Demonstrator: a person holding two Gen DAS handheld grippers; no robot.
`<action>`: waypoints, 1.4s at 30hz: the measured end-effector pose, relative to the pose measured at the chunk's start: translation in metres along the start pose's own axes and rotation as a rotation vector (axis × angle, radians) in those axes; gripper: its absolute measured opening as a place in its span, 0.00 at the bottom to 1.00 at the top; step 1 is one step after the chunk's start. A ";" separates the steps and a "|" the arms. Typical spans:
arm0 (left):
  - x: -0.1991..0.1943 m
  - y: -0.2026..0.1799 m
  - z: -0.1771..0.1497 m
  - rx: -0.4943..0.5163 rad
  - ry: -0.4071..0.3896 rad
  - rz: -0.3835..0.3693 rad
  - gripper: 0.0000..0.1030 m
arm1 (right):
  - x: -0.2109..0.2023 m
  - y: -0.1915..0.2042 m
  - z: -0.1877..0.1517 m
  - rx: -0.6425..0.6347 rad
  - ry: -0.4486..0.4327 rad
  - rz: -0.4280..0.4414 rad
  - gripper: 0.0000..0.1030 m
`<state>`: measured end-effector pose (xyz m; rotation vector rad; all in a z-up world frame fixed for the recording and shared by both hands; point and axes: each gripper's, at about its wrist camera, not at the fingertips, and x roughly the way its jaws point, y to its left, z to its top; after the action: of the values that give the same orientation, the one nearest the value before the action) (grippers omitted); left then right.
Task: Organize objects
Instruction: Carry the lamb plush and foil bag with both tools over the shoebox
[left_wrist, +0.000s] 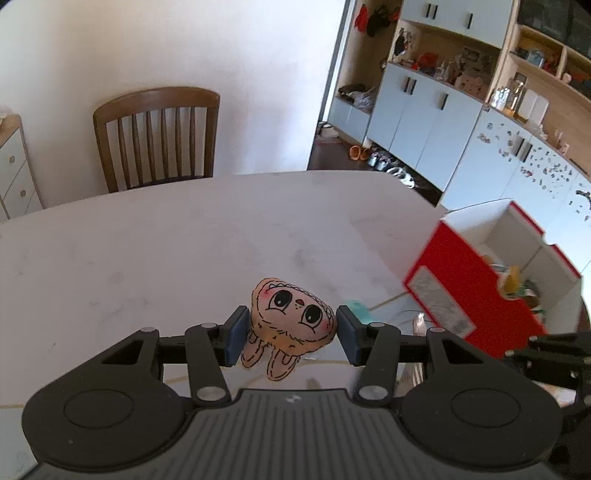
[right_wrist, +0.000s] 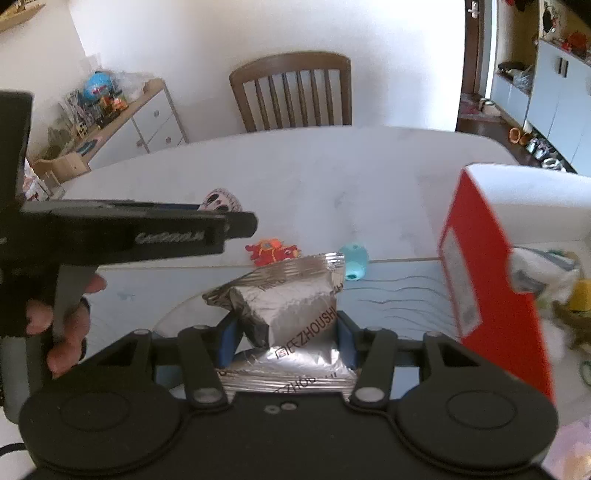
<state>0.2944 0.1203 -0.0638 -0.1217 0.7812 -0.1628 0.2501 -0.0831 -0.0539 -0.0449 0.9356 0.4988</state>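
The red box (right_wrist: 491, 295) lies at two o'clock of the right hand-held gripper (right_wrist: 286, 334) clamping the foil packet (right_wrist: 291, 306), nearer than the left hand-held gripper (left_wrist: 290, 332) pinching the plush toy (left_wrist: 291, 317).

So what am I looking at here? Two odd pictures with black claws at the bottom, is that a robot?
No robot: a person holds a hand-worked gripper in each hand, and each carries a wide-angle camera looking along its two fingers. One picture comes from the left gripper, which grips a small plush toy with a drawn face. The other comes from the right gripper, which grips a silver foil packet; there you also see the person's hand on the other tool. Below is a white table with a red toy, a turquoise thing and an open red box already holding some items.
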 end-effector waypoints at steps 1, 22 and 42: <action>-0.006 -0.004 0.000 -0.005 0.001 -0.005 0.49 | -0.006 -0.001 0.000 0.004 -0.004 -0.001 0.50; -0.071 -0.120 0.002 0.048 -0.037 -0.085 0.49 | -0.101 -0.065 -0.017 0.017 -0.100 -0.052 0.50; -0.006 -0.255 0.008 0.111 0.016 -0.109 0.49 | -0.133 -0.223 -0.023 0.035 -0.114 -0.160 0.50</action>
<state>0.2706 -0.1285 -0.0109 -0.0583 0.7803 -0.3106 0.2633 -0.3383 -0.0026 -0.0591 0.8216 0.3334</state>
